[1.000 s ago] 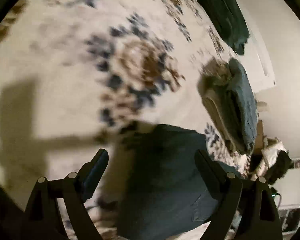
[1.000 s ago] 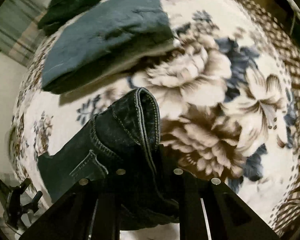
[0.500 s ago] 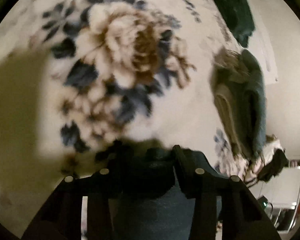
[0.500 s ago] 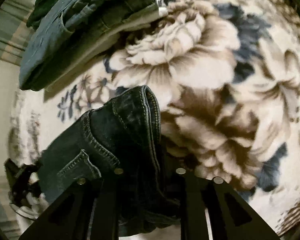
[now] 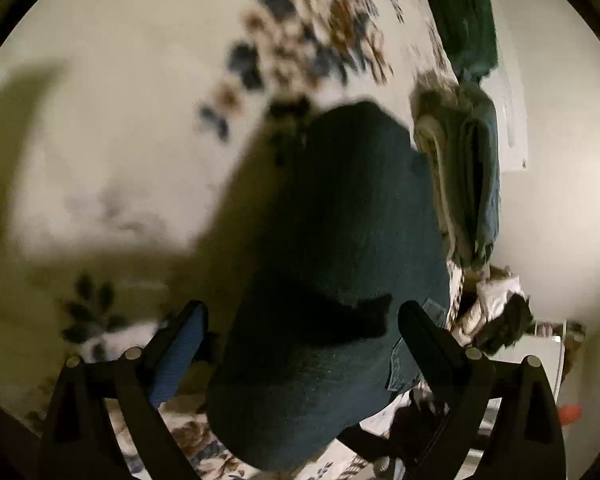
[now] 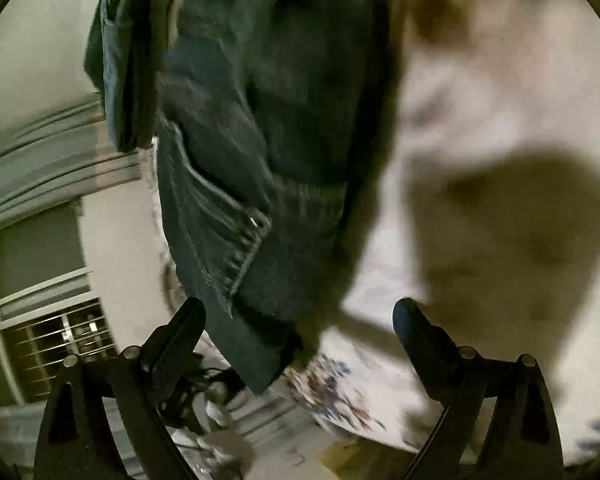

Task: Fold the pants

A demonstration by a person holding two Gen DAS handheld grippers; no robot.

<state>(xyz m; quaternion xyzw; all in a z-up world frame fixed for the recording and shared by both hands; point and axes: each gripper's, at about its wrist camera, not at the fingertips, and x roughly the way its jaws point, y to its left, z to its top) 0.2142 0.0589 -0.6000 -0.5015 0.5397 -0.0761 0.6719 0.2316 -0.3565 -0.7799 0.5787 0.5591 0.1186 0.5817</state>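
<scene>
Dim warm light, motion blur, hard shadows

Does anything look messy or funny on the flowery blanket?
Nothing looks spilled or torn. The dark jeans lie in a folded bundle on the floral blanket, with both grippers open around them. A stack of folded pants sits beside them near the blanket's edge. The pictures are blurry, so small wrinkles are hard to judge.

We see the pants as dark, matt denim cloth with raised stitched seams. The floral blanket looks soft and fleecy; each claw is matt black plastic.
</scene>
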